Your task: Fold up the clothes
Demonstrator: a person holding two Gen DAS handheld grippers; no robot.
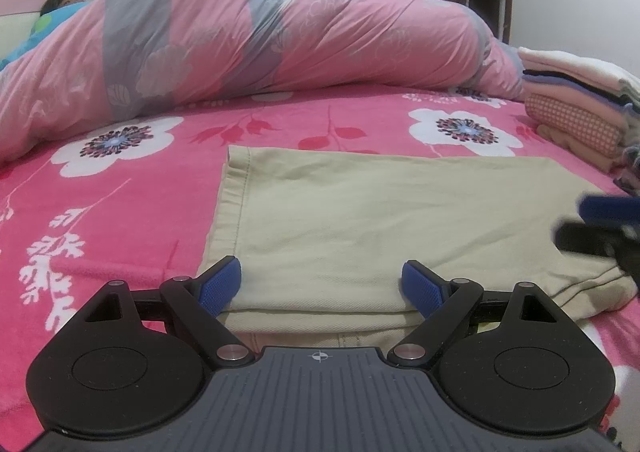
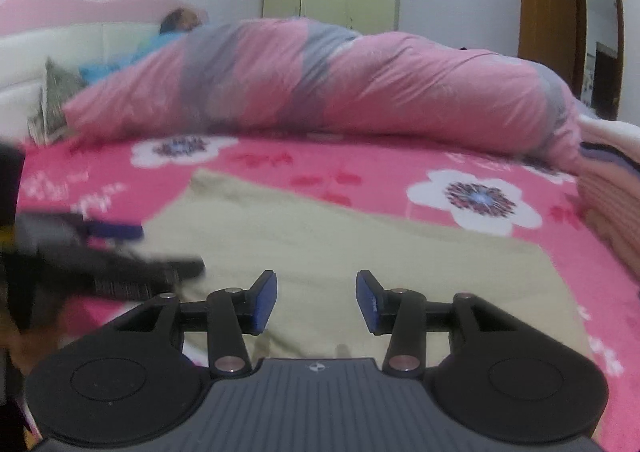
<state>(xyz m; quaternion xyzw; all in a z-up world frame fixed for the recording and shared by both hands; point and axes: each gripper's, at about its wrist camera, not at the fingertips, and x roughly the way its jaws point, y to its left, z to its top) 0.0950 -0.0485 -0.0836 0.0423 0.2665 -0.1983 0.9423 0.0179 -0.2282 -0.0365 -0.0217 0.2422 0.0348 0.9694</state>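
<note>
Left gripper [image 1: 321, 284] sits low and level, jaws spread wide over the near folded edge of the beige trousers [image 1: 384, 219] on the pink floral bedsheet [image 1: 120, 187]. Right gripper [image 2: 316, 298] hovers level above them, half spread, empty. Folded clothes [image 1: 576, 107] stack at the bed's right edge.

The khaki trousers [image 1: 360, 219] look like matt cotton twill with stitched hems, the pink floral bedsheet [image 1: 120, 211] is fuzzy, towel-like cloth, and the quilt [image 1: 240, 43] is smoother crinkly fabric. The left gripper [image 1: 322, 284] is matt black plastic with dimpled blue rubbery pads [image 1: 222, 284] and shiny metal pivot pins.
</note>
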